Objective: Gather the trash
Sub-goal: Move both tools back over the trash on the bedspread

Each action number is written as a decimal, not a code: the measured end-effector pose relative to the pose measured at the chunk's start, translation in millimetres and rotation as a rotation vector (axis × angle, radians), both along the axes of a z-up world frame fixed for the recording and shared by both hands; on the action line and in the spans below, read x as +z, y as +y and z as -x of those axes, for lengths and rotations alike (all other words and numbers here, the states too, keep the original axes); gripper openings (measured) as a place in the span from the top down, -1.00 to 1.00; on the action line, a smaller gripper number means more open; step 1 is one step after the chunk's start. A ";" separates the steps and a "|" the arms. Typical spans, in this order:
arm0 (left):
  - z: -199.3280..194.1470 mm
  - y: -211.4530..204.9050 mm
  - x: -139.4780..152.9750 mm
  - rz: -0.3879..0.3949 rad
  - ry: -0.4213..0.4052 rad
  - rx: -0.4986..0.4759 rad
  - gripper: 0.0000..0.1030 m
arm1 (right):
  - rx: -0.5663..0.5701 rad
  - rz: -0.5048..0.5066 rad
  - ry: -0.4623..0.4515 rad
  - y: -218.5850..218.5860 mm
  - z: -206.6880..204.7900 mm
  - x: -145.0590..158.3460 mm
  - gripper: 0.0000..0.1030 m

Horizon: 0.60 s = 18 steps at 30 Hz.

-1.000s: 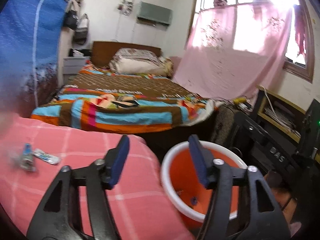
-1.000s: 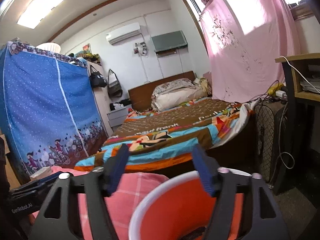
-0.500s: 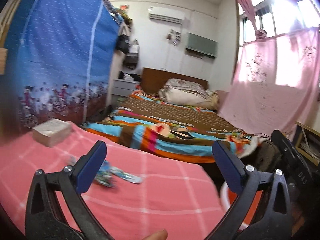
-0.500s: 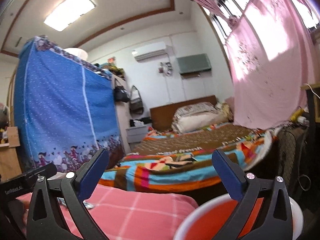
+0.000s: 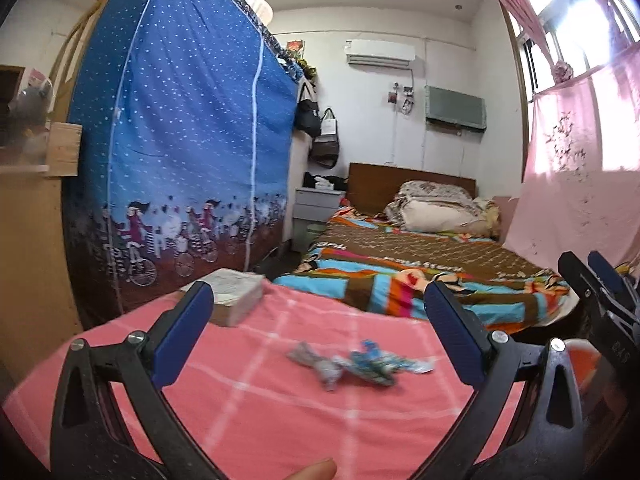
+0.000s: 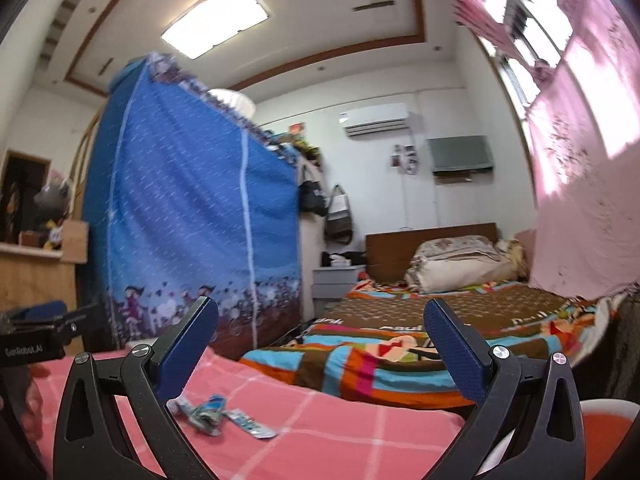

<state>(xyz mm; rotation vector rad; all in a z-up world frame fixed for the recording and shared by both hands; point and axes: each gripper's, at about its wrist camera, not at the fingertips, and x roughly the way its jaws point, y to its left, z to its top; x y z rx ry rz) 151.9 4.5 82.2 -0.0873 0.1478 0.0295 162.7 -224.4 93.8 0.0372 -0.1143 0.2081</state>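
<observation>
Lying on the pink cloth [image 5: 280, 420], crumpled wrappers [image 5: 352, 364] sit beyond the left gripper [image 5: 318, 334], spread wide; right gripper [image 6: 320, 344] likewise empty, wide.

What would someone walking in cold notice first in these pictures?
Probably the tall blue wardrobe cover printed with cyclists, filling the left of the room, and the striped bedspread beyond. Nearer, crumpled wrappers lie on the pink checked cloth, framed by the open left gripper. The open right gripper sits by an orange bucket at the lower right.
</observation>
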 end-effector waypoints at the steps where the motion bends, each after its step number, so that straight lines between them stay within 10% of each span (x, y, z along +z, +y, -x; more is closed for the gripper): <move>1: -2.3 5.5 -2.9 -0.006 0.011 0.007 -1.00 | 0.003 0.017 0.004 4.5 -2.5 -2.0 -1.00; 18: -79.5 3.4 -53.5 -0.017 0.476 -0.094 -0.93 | 0.069 0.169 0.485 43.1 -97.6 -43.4 -1.00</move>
